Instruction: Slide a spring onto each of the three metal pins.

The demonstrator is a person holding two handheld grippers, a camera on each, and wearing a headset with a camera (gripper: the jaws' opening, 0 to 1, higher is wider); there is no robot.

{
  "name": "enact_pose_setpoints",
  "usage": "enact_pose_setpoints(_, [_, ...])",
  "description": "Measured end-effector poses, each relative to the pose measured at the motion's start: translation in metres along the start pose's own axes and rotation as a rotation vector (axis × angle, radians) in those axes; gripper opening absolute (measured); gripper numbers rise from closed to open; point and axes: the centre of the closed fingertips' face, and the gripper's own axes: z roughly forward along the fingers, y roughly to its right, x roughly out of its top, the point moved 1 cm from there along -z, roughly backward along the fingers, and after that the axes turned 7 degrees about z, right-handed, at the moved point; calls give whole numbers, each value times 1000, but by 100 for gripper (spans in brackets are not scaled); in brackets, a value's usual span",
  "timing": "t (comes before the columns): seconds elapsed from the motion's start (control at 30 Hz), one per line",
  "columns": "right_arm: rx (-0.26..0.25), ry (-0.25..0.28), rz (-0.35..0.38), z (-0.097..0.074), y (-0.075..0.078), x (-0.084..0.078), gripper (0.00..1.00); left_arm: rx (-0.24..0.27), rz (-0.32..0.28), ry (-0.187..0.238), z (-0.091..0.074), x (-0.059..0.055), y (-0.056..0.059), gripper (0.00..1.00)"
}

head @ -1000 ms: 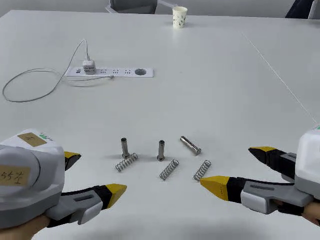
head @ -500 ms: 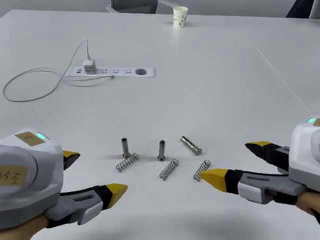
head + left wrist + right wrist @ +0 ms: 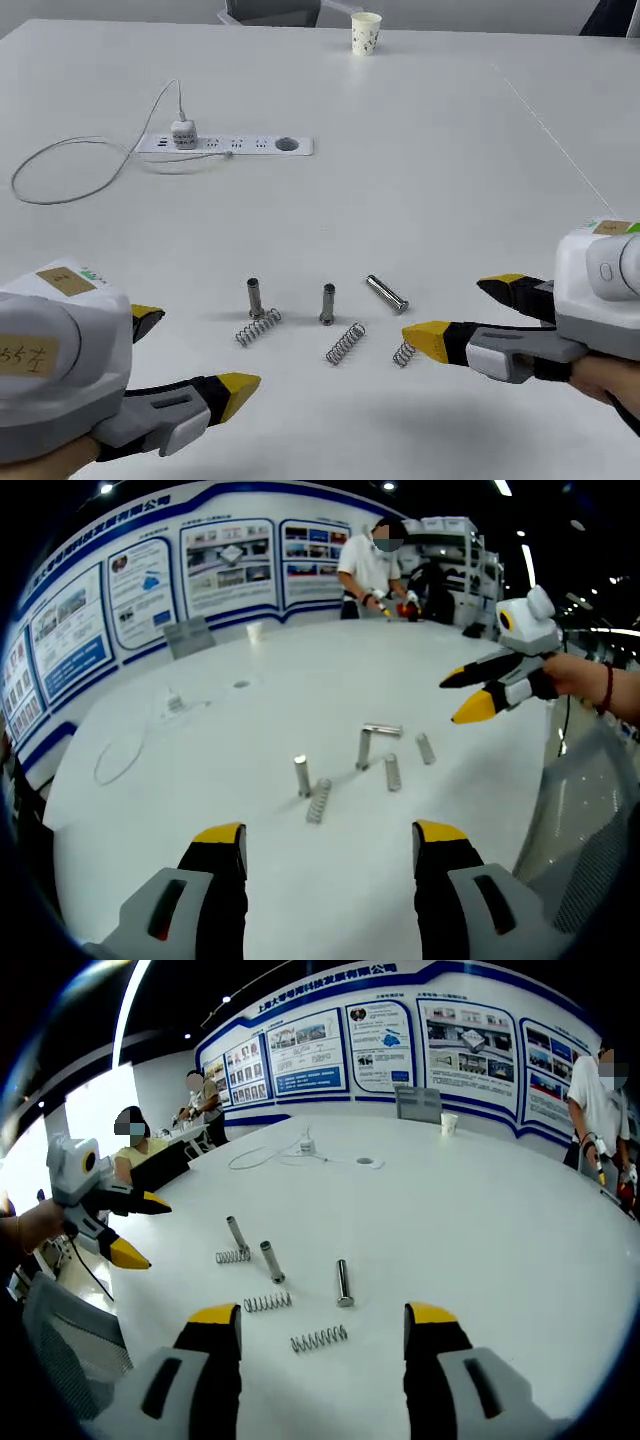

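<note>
Closed in on right spring (image 3: 404, 352) with right gripper (image 3: 450, 312): lower tip now just beside it, jaws wide, nothing held. Probably lined up to grab it first. Parks left gripper (image 3: 200, 350) near left spring (image 3: 258, 327), wide open, empty, likely to steady a pin. Left pin (image 3: 254, 297), mid pin (image 3: 328, 302) upright; right pin (image 3: 385, 293) flat; mid spring (image 3: 345, 342) loose. None threaded yet.

Power strip (image 3: 225, 145), paper cup (image 3: 366, 32).

We count: three metal pins (image 3: 254, 298) (image 3: 328, 302) (image 3: 385, 293), three springs (image 3: 258, 327) (image 3: 345, 343) (image 3: 404, 353), one power strip (image 3: 230, 145), one corded charger (image 3: 182, 133), one paper cup (image 3: 366, 33), all on one table (image 3: 450, 180).
</note>
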Motion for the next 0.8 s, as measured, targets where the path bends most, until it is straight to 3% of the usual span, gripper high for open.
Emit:
enact_pose_setpoints(0.5, [9,-55,-52,33,14,6,55,-16,1,-4,3,0,4,69])
enact_pose_setpoints(0.8, [10,-82,-60,56,18,6,44,-23,-9,17,5,2,5,69])
